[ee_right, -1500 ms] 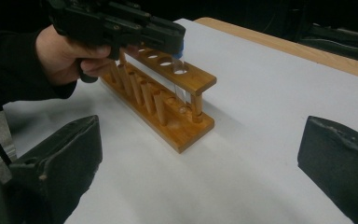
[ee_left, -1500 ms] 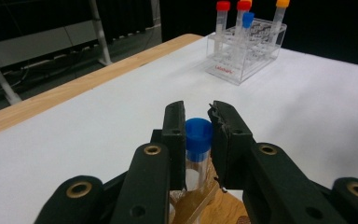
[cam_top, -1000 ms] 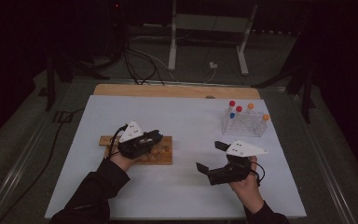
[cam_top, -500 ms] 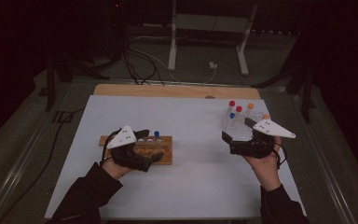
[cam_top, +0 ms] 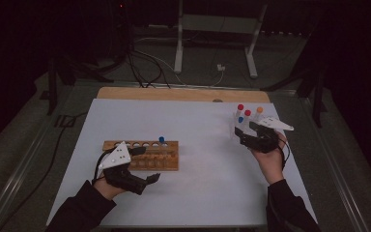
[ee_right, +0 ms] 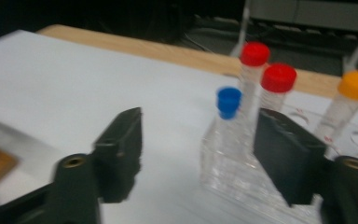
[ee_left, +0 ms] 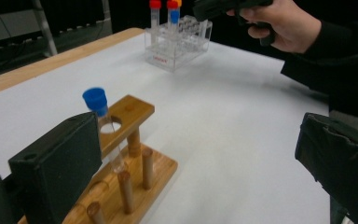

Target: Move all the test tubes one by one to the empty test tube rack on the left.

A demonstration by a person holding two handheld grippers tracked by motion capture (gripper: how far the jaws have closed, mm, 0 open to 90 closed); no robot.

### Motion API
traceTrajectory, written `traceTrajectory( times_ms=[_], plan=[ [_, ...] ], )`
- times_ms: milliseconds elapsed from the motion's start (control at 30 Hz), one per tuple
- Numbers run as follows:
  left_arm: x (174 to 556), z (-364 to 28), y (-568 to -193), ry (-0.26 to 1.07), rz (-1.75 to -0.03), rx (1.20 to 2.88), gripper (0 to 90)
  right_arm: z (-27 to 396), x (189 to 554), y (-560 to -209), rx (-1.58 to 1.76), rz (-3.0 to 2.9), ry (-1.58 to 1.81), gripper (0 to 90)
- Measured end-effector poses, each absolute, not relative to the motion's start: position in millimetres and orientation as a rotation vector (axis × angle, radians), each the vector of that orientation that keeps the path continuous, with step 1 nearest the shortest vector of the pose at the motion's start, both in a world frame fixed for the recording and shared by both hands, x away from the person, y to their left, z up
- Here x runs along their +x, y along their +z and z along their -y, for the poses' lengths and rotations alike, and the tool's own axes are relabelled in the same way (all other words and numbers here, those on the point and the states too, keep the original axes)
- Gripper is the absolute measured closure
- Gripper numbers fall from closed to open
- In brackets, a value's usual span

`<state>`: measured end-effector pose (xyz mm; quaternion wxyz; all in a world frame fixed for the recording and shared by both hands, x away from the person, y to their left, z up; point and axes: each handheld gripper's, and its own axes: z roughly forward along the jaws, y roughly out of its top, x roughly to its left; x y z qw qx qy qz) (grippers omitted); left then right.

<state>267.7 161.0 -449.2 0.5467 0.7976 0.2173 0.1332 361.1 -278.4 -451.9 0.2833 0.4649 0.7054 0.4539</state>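
A wooden rack lies left of centre with one blue-capped tube upright in it. My left gripper sits just in front of it; its jaws have just been opening and stand wide, the tube free by the left jaw. At the right, a clear rack holds two red-capped tubes, a blue-capped one and an orange-capped one. My right gripper is at that rack, its jaws have just been closing, and nothing is pressed between them.
The white table top has a wooden strip along its far edge. Behind it, on the dark floor, are a metal stand and cables. The person's right hand and its gripper show far off in the left gripper view.
The left gripper let go of the blue-capped tube in the wooden rack and drew back toward the person. The right hand swept from the table's front to the clear rack, jaws narrowing.
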Motion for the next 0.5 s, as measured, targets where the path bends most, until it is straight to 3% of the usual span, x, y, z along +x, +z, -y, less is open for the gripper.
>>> traceTrajectory(
  times_ms=[500],
  plan=[
    [264.8, -163.0, -451.1, 0.32, -0.506, 1.901, 1.3, 278.4, 394.8, -464.0, 1.353, -1.902, 1.064, 65.4]
  ],
)
